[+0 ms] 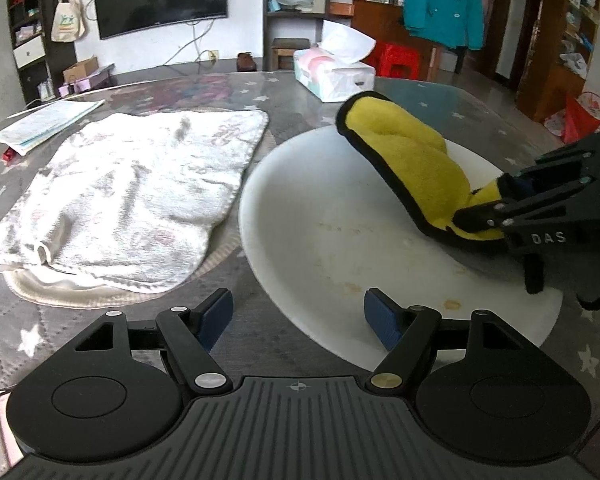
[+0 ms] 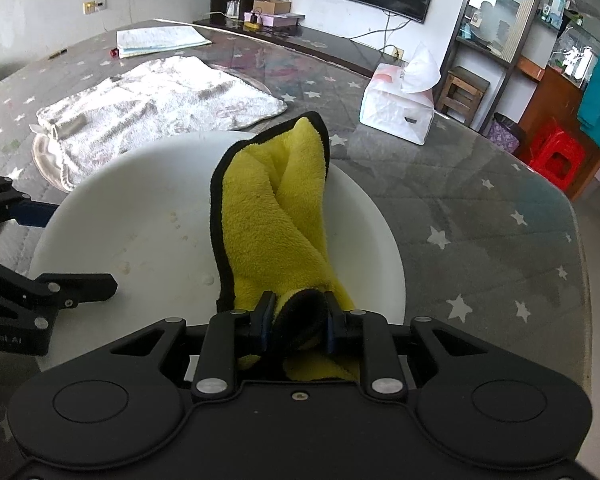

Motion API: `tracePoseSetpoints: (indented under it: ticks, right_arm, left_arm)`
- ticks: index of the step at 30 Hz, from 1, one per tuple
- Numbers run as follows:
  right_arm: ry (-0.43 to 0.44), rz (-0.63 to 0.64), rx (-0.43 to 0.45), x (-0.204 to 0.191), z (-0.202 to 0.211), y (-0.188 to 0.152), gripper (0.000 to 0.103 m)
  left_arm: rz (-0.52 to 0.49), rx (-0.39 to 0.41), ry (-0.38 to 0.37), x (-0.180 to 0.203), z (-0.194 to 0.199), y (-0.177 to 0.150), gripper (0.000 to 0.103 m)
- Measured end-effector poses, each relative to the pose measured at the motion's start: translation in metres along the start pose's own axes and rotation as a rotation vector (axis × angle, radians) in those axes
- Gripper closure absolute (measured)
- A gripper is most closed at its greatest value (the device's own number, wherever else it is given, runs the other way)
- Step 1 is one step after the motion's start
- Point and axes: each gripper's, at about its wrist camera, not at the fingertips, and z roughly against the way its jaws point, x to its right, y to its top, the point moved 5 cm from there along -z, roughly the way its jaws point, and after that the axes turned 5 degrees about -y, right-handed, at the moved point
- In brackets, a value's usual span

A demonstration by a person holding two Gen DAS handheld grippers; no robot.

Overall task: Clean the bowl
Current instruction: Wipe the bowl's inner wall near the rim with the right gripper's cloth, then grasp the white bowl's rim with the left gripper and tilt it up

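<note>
A wide white bowl (image 1: 320,220) (image 2: 140,208) with brownish stains and crumbs on its inside stands on the grey star-patterned table. A yellow cloth with black edging (image 1: 412,152) (image 2: 268,208) lies folded across the bowl's right side, reaching its far rim. My right gripper (image 2: 296,316) (image 1: 480,198) is shut on the near end of this cloth, above the bowl's near rim. My left gripper (image 1: 298,318) (image 2: 84,248) is open and straddles the bowl's left rim, one finger inside and one outside, pads apart from the rim.
A white towel (image 1: 132,200) (image 2: 152,100) lies flat to the left of the bowl. Behind the bowl stands a tissue box (image 1: 332,72) (image 2: 400,108). Papers (image 1: 48,120) (image 2: 156,40) sit at the far left. The table's edge (image 2: 580,280) runs close on the right.
</note>
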Motion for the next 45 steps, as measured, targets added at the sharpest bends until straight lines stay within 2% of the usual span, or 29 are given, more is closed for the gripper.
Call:
tracePoseSetpoints:
  ticks: [16, 22, 31, 39, 45]
  right_arm:
    - [0.068, 0.049, -0.006, -0.011, 0.02, -0.013, 0.078]
    - [0.077, 0.07, -0.006, -0.019, 0.031, -0.016, 0.078]
    - [0.061, 0.033, 0.029, -0.015, 0.048, -0.019, 0.078]
    - [0.019, -0.028, 0.079, -0.001, 0.068, -0.027, 0.078]
    - [-0.01, -0.074, 0.105, 0.01, 0.082, -0.036, 0.078]
  left_arm:
    - [-0.039, 0.01, 0.027, 0.003, 0.02, 0.003, 0.029]
    - [-0.093, 0.031, 0.024, 0.01, 0.032, 0.001, 0.029]
    - [-0.22, 0.056, -0.014, 0.032, 0.051, -0.006, 0.029]
    - [-0.394, 0.055, -0.075, 0.071, 0.055, -0.011, 0.03]
    - [-0.521, 0.042, -0.108, 0.098, 0.05, -0.018, 0.039]
